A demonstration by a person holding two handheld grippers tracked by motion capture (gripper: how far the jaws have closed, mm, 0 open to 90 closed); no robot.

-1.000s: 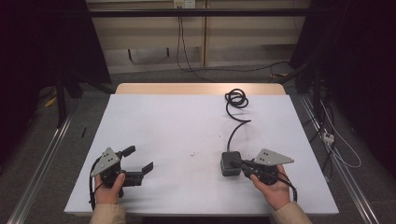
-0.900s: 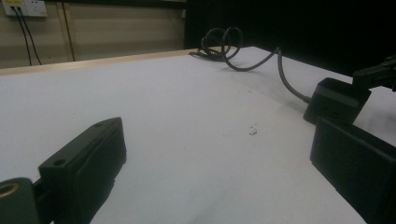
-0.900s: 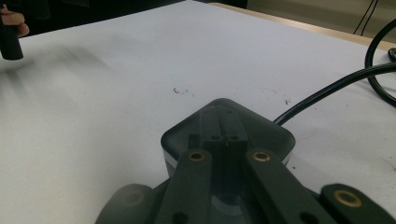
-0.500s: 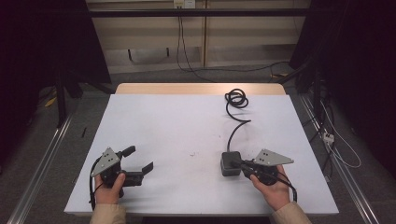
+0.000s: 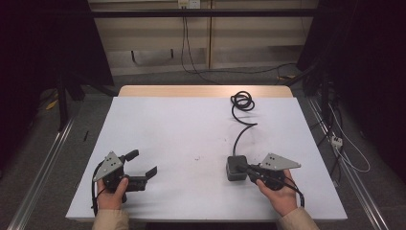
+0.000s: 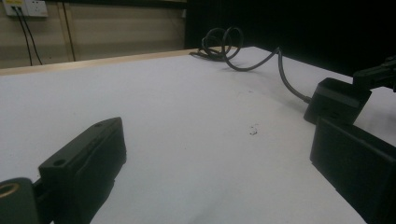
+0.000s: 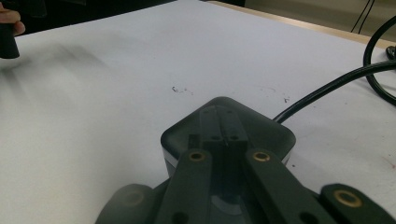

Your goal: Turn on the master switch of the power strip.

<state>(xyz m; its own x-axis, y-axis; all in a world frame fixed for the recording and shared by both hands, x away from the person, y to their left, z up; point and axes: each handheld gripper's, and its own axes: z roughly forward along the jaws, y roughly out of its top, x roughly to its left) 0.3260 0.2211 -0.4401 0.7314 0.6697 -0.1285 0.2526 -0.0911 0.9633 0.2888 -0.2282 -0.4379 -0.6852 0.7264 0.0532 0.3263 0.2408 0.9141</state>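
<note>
A black power adapter block (image 5: 232, 165) (image 6: 336, 100) (image 7: 264, 127) lies on the white table (image 5: 191, 124) at the front right. Its black cable (image 5: 238, 134) (image 6: 285, 77) (image 7: 327, 88) runs away to a coil (image 5: 242, 101) near the far edge. My right gripper (image 5: 242, 167) (image 7: 225, 139) is shut, its two jaws pressed together and lying flat over the top of the adapter. I cannot tell whether the tips pinch any part of it. At the front left my left gripper (image 5: 143, 163) (image 6: 219, 140) rests open, with bare table between its jaws.
A small dark smudge (image 5: 195, 157) (image 6: 253, 130) marks the table between the grippers. A wooden strip (image 5: 206, 91) borders the far edge. Cables and a wall socket (image 5: 187, 4) lie beyond the table, and metal rails (image 5: 38, 177) run along both sides.
</note>
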